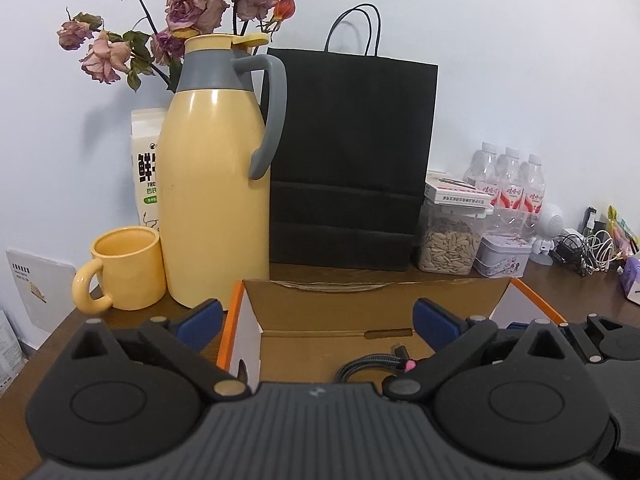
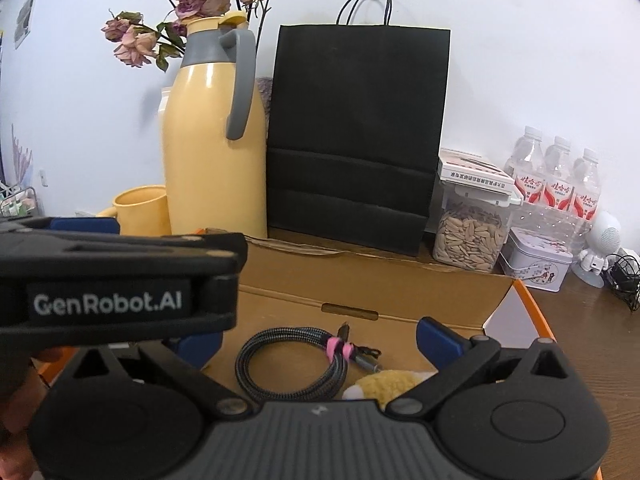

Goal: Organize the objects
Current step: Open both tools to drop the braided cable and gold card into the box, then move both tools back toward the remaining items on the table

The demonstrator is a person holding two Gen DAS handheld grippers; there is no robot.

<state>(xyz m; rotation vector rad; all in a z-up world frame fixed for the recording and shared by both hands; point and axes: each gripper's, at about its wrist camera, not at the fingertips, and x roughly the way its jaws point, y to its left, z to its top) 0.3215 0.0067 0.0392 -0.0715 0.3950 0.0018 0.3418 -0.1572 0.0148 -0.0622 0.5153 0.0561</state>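
An open cardboard box (image 1: 372,300) with orange edges sits on the wooden table; it also shows in the right wrist view (image 2: 360,280). Inside it lie a coiled braided cable (image 2: 296,364) with a pink tie, partly visible in the left wrist view (image 1: 372,364), and a yellow plush toy (image 2: 388,386). My left gripper (image 1: 318,320) is open and empty, over the box's near left part. My right gripper (image 2: 318,338) is open and empty, just above the cable and plush. The left gripper's body (image 2: 120,280) crosses the right wrist view at left.
Behind the box stand a yellow thermos jug (image 1: 216,168), a yellow mug (image 1: 128,268), a black paper bag (image 1: 348,160), a seed jar (image 1: 450,240), a tin (image 1: 504,256), water bottles (image 1: 508,184) and dried roses (image 1: 180,12). Tangled cables (image 1: 584,252) lie far right.
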